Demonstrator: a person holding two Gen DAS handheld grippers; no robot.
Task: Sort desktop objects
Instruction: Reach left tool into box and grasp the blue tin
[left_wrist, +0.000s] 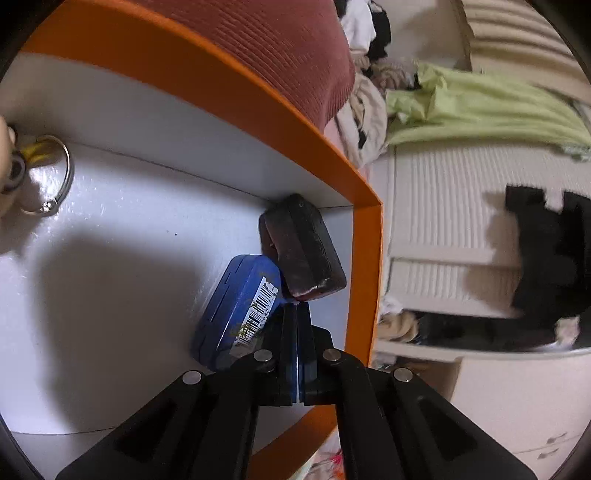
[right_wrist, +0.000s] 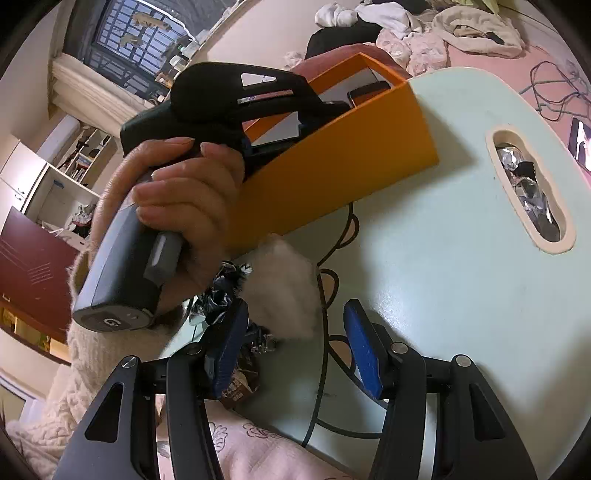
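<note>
My left gripper (left_wrist: 297, 304) reaches down into an orange box (left_wrist: 364, 192) with a white floor, its jaws shut together and nothing gripped between them. Its tips sit right at a blue case with a barcode label (left_wrist: 236, 310) and a dark slab-shaped case (left_wrist: 303, 251) that leans in the box's corner. A metal key ring (left_wrist: 55, 173) with a charm lies at the box's far left. In the right wrist view a hand (right_wrist: 177, 192) holds that gripper's handle over the orange box (right_wrist: 332, 177). My right gripper (right_wrist: 294, 306) hangs open above the pale green table (right_wrist: 443, 277), holding nothing.
A fluffy sleeve cuff (right_wrist: 284, 288) and a crumpled wrapper (right_wrist: 221, 291) lie just ahead of the right fingers. A black cable (right_wrist: 321, 369) crosses the table. An oval slot (right_wrist: 528, 192) in the tabletop holds foil scraps. Clothes pile up on the bed behind.
</note>
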